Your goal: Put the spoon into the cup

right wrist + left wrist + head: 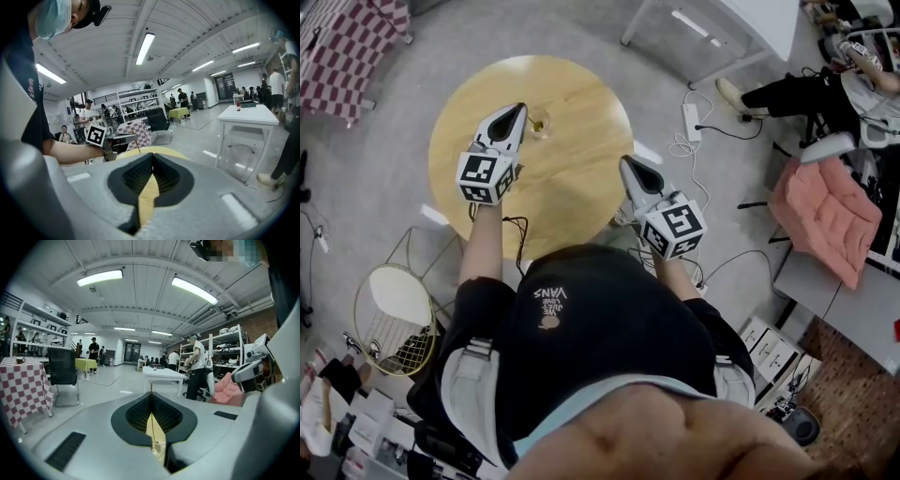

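A small clear glass cup (540, 123) stands on the round wooden table (581, 103), left of its middle. My left gripper (521, 107) hovers right beside the cup on its left. Its jaws are shut on the thin golden spoon (151, 386), which sticks out edge-on past them in the left gripper view (151, 395). In the right gripper view the spoon (136, 144) shows as a thin stick at that gripper's tip. My right gripper (624, 161) is shut and empty over the table's near right edge, with only the table top showing through the jaws' seam (151, 158).
A white table (722, 28) stands at the back right. A power strip (692, 120) and cables lie on the floor right of the round table. A wire-frame stool (394, 319) is at the near left, a pink cushioned seat (823, 214) at the right, a checkered cloth (347, 52) at the far left.
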Tool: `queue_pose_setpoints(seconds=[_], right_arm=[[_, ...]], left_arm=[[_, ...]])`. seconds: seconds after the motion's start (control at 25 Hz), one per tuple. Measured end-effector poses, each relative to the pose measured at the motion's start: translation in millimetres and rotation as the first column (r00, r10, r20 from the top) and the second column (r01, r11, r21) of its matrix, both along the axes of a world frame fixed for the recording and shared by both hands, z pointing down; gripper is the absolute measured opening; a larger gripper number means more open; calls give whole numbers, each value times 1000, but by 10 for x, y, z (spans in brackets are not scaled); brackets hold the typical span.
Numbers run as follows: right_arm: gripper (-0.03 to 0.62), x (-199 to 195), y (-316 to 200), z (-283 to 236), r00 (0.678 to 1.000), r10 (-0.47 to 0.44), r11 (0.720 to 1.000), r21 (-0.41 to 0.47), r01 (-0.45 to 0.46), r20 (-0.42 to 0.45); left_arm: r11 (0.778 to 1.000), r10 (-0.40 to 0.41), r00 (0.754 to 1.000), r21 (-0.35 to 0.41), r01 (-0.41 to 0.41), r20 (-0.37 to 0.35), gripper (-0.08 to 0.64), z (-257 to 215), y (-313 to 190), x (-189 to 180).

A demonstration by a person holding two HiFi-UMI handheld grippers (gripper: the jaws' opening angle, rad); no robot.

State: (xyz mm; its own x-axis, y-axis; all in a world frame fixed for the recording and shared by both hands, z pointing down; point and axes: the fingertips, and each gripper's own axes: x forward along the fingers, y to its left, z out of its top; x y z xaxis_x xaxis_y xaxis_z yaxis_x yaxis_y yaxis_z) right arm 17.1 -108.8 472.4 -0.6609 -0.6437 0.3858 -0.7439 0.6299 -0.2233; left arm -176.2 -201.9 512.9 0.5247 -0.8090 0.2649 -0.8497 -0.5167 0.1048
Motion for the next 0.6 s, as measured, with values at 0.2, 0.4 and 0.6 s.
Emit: queue_pose_setpoints(seconds=[0.2,0.4,0.6], right_arm=[[-2,10,0,14,1000,0,1000,-4,0,-6],[-2,11,-5,10,1000,-2,1000,0,2,-11],[-2,16,3,18,1000,-4,1000,-4,4,-11]], left_arm=[[1000,-5,1000,-20,4,-10,11,111,-35,31],[999,-4,1000,-38,4,-7,11,205,-45,36],[998,-13,1000,-55,12,-15,11,270,-69,26]])
